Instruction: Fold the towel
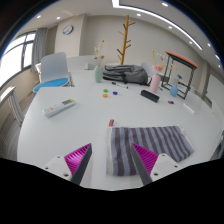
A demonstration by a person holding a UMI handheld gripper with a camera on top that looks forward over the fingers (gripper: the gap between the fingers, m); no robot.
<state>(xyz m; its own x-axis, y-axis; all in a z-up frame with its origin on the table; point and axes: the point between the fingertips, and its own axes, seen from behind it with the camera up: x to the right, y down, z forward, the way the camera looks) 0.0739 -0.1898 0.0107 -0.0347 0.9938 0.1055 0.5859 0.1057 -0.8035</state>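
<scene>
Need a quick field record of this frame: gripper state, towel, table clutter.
gripper: gripper open, holding nothing
towel: striped towel lying flat on the white table, just ahead of the right finger
fold: not yet started
remote: white remote beyond the left finger
far side: black item, wooden coat stand, white chair

— What of the towel is hidden?
— Its near left part is covered by the right finger's pad; the stripes can be followed only beside and beyond it.

— Can the gripper be seen whole?
— No. Only the two fingertips are shown; the rest is cut off below.

— Which things toward the table's far edge can be identified?
— Few. The small coloured bits near the middle are too small to be named, and the dark heap at the far edge cannot be made out.
</scene>
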